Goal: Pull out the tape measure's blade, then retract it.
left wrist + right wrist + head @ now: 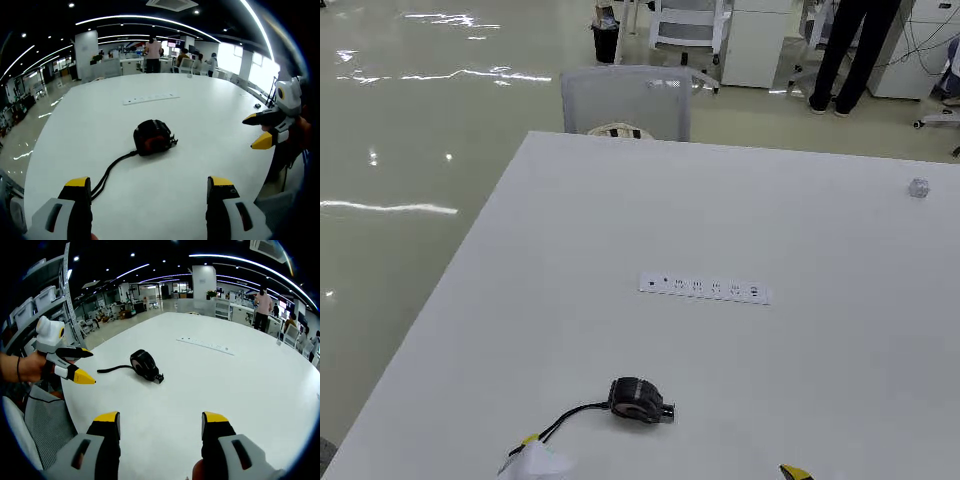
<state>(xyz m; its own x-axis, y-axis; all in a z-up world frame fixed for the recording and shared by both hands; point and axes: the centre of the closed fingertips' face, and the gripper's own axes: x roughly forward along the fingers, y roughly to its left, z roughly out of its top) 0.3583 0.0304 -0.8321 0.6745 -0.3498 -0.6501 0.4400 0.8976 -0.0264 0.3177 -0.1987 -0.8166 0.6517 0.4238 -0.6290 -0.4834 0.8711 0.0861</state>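
The black rounded tape measure (pixel 152 136), its black cord (pixel 112 167) attached, is found lying on the white desk (pixel 720 220), ahead of the left hand-held gripper (pixel 148 182) and apart from it. That gripper and the right hand-held gripper (pixel 161 417) are held wide and empty near the desk's edge. Open surface is noted around the tape measure.

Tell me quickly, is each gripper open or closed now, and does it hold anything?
Left gripper: open, holding nothing.
Right gripper: open, holding nothing; the tape measure lies on the table, untouched.
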